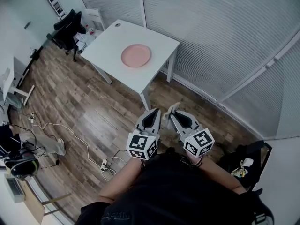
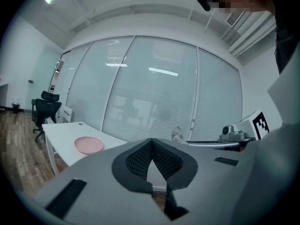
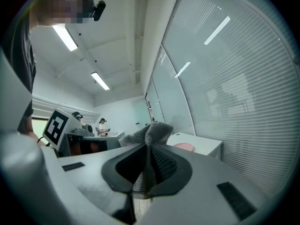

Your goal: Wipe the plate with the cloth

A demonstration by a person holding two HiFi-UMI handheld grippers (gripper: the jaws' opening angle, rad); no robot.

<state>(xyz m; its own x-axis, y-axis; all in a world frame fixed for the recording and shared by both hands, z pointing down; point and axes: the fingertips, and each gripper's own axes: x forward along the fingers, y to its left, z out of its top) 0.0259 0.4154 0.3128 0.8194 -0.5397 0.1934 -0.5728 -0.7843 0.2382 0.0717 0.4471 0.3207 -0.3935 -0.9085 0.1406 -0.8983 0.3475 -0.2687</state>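
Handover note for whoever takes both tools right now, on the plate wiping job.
Left tool: shut, empty.
Right tool: shut on the cloth.
Plate: on the white table ahead, well clear of both tools.
Done: cloth is in the grip.
Left: go up to the table and wipe the plate; no wiping has begun.

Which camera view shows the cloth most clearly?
The right gripper view. There the grey knitted cloth sits close in the middle, pinched between the shut jaws of the right gripper. The head view shows only a small pale tuft of it at that gripper's tip; the left gripper view shows only a small scrap.
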